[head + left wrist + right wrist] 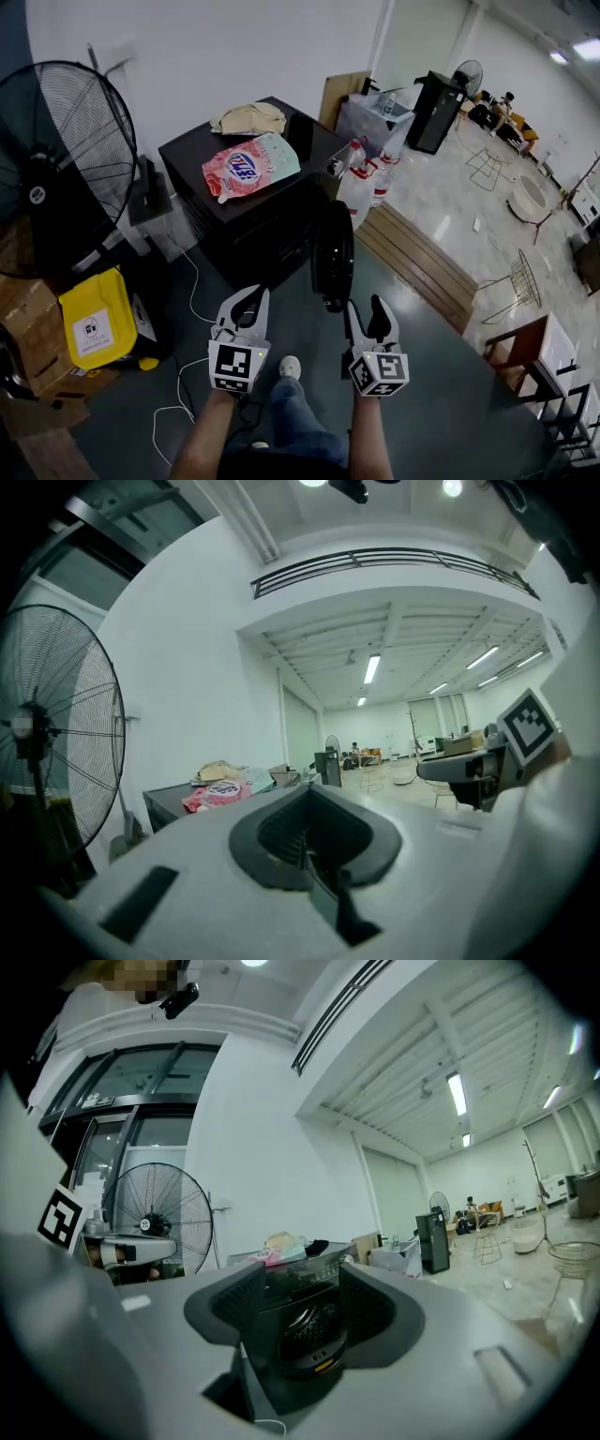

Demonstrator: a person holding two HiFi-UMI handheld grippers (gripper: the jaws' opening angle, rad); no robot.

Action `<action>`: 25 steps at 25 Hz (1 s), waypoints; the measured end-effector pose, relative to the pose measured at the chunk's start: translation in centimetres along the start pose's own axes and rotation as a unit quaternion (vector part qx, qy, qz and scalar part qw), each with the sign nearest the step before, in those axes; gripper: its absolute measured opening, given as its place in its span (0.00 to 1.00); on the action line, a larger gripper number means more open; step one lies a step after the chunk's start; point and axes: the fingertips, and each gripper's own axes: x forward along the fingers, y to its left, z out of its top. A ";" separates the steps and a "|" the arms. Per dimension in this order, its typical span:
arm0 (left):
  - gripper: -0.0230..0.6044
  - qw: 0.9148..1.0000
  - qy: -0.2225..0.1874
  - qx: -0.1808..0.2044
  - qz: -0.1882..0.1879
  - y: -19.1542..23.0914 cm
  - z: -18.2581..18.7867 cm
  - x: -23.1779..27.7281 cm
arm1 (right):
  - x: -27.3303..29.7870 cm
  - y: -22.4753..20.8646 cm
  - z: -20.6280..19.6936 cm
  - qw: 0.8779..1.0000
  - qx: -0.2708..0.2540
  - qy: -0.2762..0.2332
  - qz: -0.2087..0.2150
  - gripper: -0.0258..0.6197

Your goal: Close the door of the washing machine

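The jaws of the left gripper (251,298) are seen pressed together, with nothing held between them. The jaws of the right gripper (366,306) are held apart and are empty; the front of the washing machine (246,225) is framed in the gap between them at some distance. Both grippers are held low and side by side in front of the person. The right gripper is placed just beside the lower edge of the door (333,251); contact cannot be determined. The door is shown swung open, edge-on to the head view, at the machine's front right. On the machine's top are laid a pink detergent bag (250,166) and a beige cloth (248,118). A standing fan (61,169) and a yellow container (97,317) are seen to the left.
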 end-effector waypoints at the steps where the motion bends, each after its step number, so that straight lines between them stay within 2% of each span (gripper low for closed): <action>1: 0.05 1.000 0.006 0.003 0.001 0.3 -0.1 1.6 | 1.7 -0.9 0.0 1.000 0.002 0.002 0.004 0.41; 5: 0.05 1.000 0.017 0.014 -0.006 1.1 0.3 7.7 | 7.6 -4.4 -0.6 1.000 0.021 0.016 0.009 0.41; 10: 0.05 0.999 0.032 0.015 0.007 2.7 0.7 13.5 | 13.0 -7.3 -1.7 0.999 0.028 0.041 0.020 0.41; 19: 0.05 0.999 0.039 0.023 0.016 5.0 0.3 18.9 | 17.1 -9.1 -3.0 0.998 0.038 0.053 0.023 0.41; 25: 0.05 0.999 0.034 0.023 -0.017 4.1 0.7 22.1 | 18.3 -9.8 -1.6 0.998 0.030 0.043 0.016 0.41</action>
